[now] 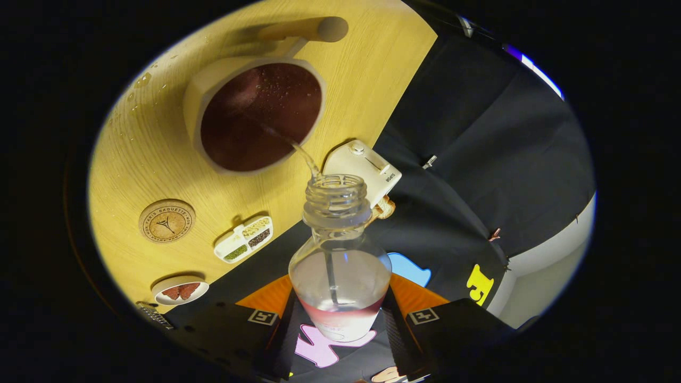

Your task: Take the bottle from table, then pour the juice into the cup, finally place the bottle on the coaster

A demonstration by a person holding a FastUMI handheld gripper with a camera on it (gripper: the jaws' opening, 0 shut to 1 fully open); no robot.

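Observation:
My gripper [340,319] is shut on a clear, uncapped bottle [339,255], held between both fingers and tipped over toward the cup. A thin stream of clear liquid [298,151] runs from the bottle's mouth into the cream cup [255,114], which has a wooden handle and holds dark reddish juice. Some liquid is left in the bottle's lower part. The round cork coaster [166,221] lies on the wooden table [133,159], beside the cup and apart from it.
A white kitchen timer [364,167] sits at the table edge just beyond the bottle's mouth. A small white divided tray of seeds [245,238] and a little dish with a red pattern [180,290] lie near the coaster. Water drops dot the table by the cup.

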